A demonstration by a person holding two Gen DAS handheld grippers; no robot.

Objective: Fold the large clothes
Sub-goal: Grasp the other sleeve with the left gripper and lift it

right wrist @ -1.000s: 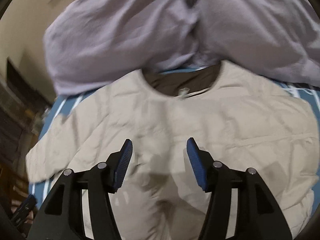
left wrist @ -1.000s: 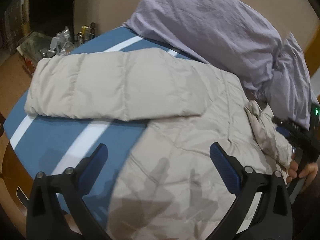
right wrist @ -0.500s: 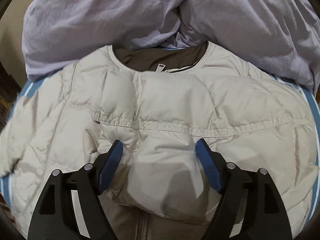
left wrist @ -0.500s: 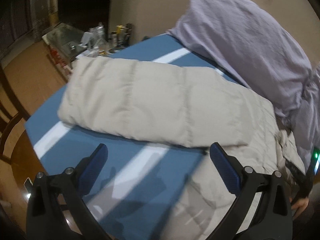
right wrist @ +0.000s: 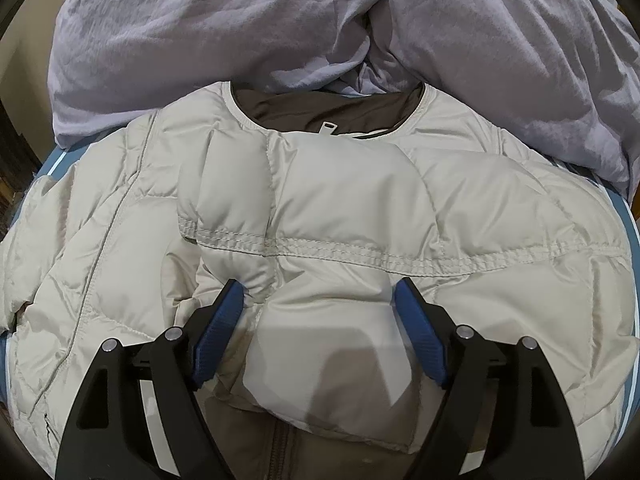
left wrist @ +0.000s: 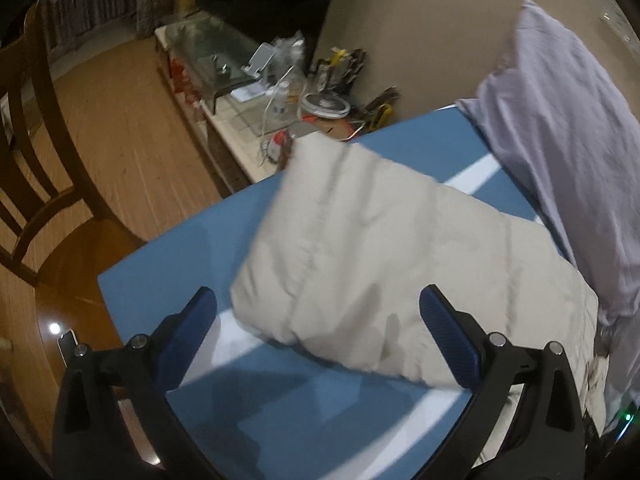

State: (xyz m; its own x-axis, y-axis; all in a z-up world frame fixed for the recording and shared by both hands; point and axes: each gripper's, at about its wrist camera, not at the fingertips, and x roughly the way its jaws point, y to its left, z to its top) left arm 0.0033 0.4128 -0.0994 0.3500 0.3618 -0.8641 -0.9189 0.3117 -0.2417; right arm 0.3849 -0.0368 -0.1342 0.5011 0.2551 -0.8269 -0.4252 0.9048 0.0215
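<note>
Item: puffer jacket (right wrist: 340, 208), cream-beige, quilted in padded panels with stitched seams; smooth, slightly glossy shell; brown lining at the round collar (right wrist: 328, 114). Lies spread on a blue sheet (left wrist: 304, 412) with white stripes, collar against a heap of crumpled lilac bedding (right wrist: 240, 28).

Right gripper (right wrist: 318, 328): blue ribbed pads, jaws wide apart, released; a folded sleeve bulges between them, its fabric brushing the left pad.

Left gripper (left wrist: 316, 336): jaws wide, empty, above the jacket's outstretched sleeve (left wrist: 360, 240).
</note>
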